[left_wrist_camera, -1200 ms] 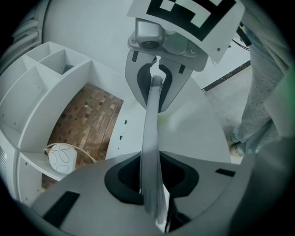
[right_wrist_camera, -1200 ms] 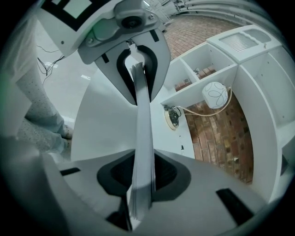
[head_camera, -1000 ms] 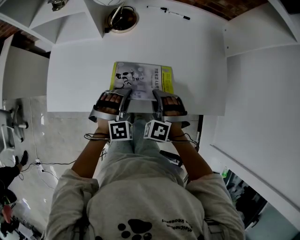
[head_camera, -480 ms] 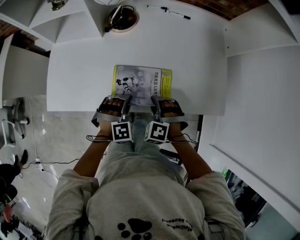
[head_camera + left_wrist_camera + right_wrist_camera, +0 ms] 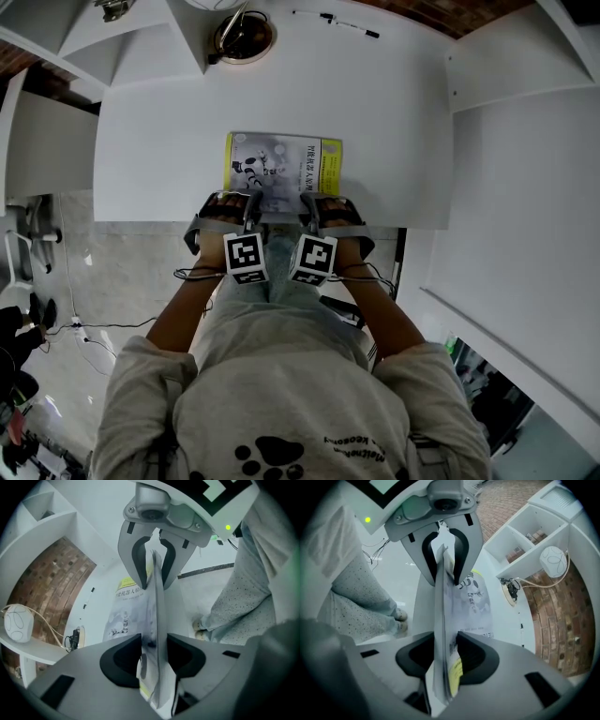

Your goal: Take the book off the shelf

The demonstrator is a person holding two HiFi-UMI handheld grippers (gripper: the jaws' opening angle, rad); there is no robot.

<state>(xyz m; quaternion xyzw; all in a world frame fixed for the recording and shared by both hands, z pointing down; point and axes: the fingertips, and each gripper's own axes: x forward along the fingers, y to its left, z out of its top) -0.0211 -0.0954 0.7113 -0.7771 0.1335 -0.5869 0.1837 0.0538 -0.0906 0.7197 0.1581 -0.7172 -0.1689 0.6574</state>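
The book (image 5: 281, 169), grey cover with a yellow spine strip, lies flat on the white table (image 5: 394, 112) close to its near edge. My left gripper (image 5: 249, 201) and right gripper (image 5: 307, 200) sit side by side at the book's near edge. In the left gripper view the book (image 5: 127, 616) runs edge-on between the jaws of the left gripper (image 5: 154, 653). In the right gripper view the book (image 5: 474, 603) likewise passes between the jaws of the right gripper (image 5: 445, 657). Both pairs of jaws are opening, and the pads stand just off the covers.
A round dish with a cable (image 5: 244, 37) and a black marker (image 5: 349, 25) lie at the table's far side. White shelf compartments (image 5: 131, 42) stand at the far left, holding a white ball (image 5: 553, 559). A brick wall (image 5: 51, 581) is behind. The person's legs are below the table edge.
The book has slid a little toward the table's near edge and lies level. Both grippers have drawn back slightly toward the person, their marker cubes closer together.
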